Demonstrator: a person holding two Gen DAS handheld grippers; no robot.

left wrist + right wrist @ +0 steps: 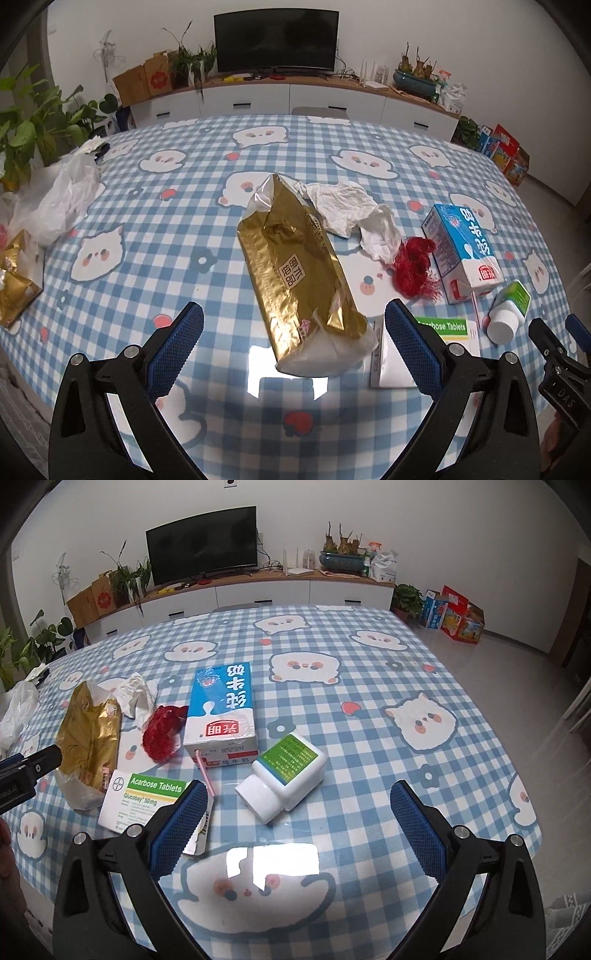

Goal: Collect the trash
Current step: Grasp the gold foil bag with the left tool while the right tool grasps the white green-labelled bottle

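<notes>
Trash lies scattered on the table (155, 236), so both grippers, left gripper (293, 330) over the gold wrapper (295, 273) and right gripper (299, 812) near the pill bottle (286, 775), hover spread wide and empty.

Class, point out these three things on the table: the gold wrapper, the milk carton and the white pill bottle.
gold wrapper (295, 266), left wrist view, middle of its foil face.
milk carton (223, 705), right wrist view, blue top face.
white pill bottle (291, 762), right wrist view, green label.

Bare checked tablecloth (369, 709) right of pill bottle (286, 775); clutter leftward.
</notes>
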